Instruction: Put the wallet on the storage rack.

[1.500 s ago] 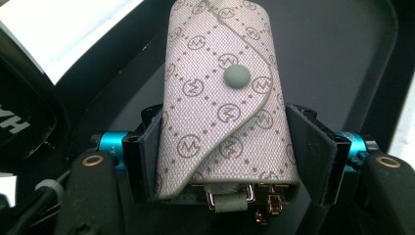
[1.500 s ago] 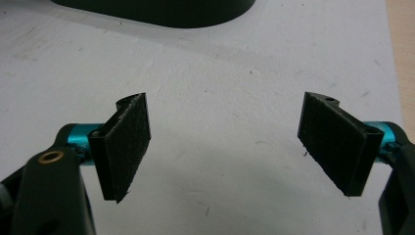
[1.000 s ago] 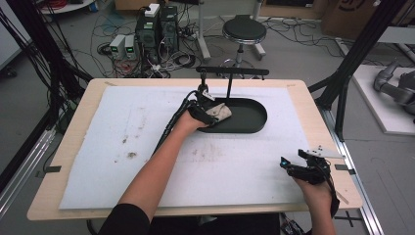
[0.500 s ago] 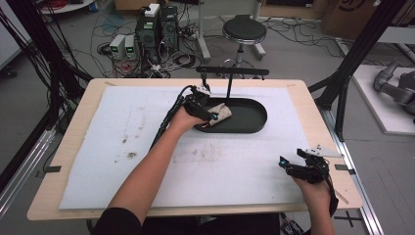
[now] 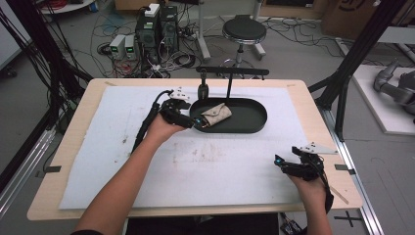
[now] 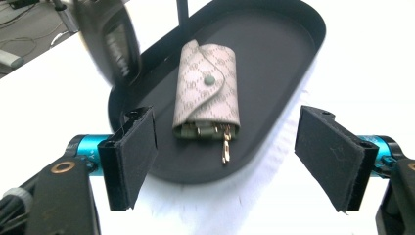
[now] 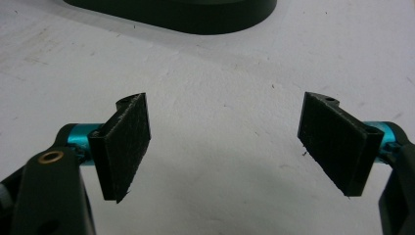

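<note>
The left gripper (image 6: 227, 161), jaws spread wide and empty, hangs just short of the beige patterned fabric key pouch (image 6: 208, 83) lying in the black oval metal tray (image 6: 293, 58), while the right gripper (image 7: 222, 147) gapes empty too.

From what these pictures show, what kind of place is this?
Probably a robotics lab or workshop: cables and electronic boxes lie on the floor, black metal framing surrounds the table, and a robot arm rests at the right.
</note>
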Demonstrator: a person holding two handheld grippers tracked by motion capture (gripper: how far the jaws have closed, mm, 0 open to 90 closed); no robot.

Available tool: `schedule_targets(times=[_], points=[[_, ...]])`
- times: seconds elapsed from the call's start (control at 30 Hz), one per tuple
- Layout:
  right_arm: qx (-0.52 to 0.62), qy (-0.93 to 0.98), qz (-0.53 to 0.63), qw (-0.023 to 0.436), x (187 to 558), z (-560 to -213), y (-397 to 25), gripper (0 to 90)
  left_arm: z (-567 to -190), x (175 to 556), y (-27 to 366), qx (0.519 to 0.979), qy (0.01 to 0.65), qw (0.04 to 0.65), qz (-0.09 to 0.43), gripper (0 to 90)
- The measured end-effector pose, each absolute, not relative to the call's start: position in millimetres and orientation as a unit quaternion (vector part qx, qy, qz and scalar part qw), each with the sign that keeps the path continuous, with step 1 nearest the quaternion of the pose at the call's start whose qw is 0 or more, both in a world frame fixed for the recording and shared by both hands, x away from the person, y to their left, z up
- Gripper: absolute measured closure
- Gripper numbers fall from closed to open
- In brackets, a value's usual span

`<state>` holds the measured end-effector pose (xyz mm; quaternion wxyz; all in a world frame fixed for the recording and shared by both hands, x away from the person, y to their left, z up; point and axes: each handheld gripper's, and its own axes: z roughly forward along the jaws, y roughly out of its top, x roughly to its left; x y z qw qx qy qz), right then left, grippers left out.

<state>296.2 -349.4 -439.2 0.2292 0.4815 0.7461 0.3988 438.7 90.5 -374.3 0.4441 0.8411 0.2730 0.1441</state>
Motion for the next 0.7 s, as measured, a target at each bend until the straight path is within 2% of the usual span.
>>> schedule_targets(times=[0.27,0.7], points=[[0.478,0.747,0.402,0.229,299.7,-437.7,-345.3,20.3,-365.3,404.2,121.2,0.825,0.263,0.473,0.162,23.6],[0.472,0.748,0.409,0.224,305.8,-437.0,-341.3,20.3,-392.5,352.0,177.4,0.792,0.292,0.506,0.177,23.4]])
